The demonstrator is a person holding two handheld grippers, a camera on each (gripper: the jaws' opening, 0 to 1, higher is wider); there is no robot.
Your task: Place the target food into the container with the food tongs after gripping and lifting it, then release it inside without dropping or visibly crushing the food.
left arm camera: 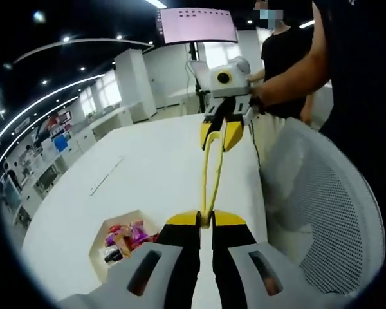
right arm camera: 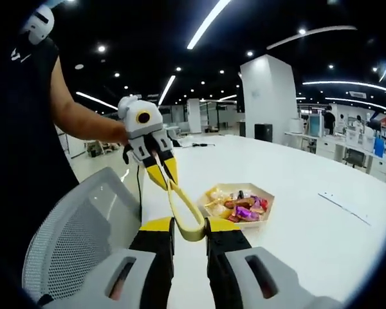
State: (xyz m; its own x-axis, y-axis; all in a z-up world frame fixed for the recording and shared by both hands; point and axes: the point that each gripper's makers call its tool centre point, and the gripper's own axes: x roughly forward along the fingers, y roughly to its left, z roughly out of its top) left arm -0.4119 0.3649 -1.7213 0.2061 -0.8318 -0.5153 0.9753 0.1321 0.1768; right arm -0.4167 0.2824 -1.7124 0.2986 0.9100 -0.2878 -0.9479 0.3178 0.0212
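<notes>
Yellow food tongs (left arm camera: 210, 174) hang in the air between my two grippers, above the white table. My left gripper (left arm camera: 206, 219) is shut on one end of them, and my right gripper (left arm camera: 222, 135) pinches the other end farther off. In the right gripper view, my right gripper (right arm camera: 191, 226) is shut on the tongs' (right arm camera: 180, 206) bent end, while my left gripper (right arm camera: 162, 172) clamps the arm tips. A white hexagonal tray (left arm camera: 98, 233) of wrapped sweets (left arm camera: 125, 238) lies on the table below left; in the right gripper view the tray (right arm camera: 272, 201) and its sweets (right arm camera: 238, 207) sit just right of the tongs.
A white mesh chair (left arm camera: 321, 193) stands at the table's edge, beside the person's arm (left arm camera: 289, 74); the chair (right arm camera: 77, 238) is also at lower left in the right gripper view. A thin strip (right arm camera: 344, 207) lies on the table (right arm camera: 309, 244). A monitor (left arm camera: 196, 24) stands at the far end.
</notes>
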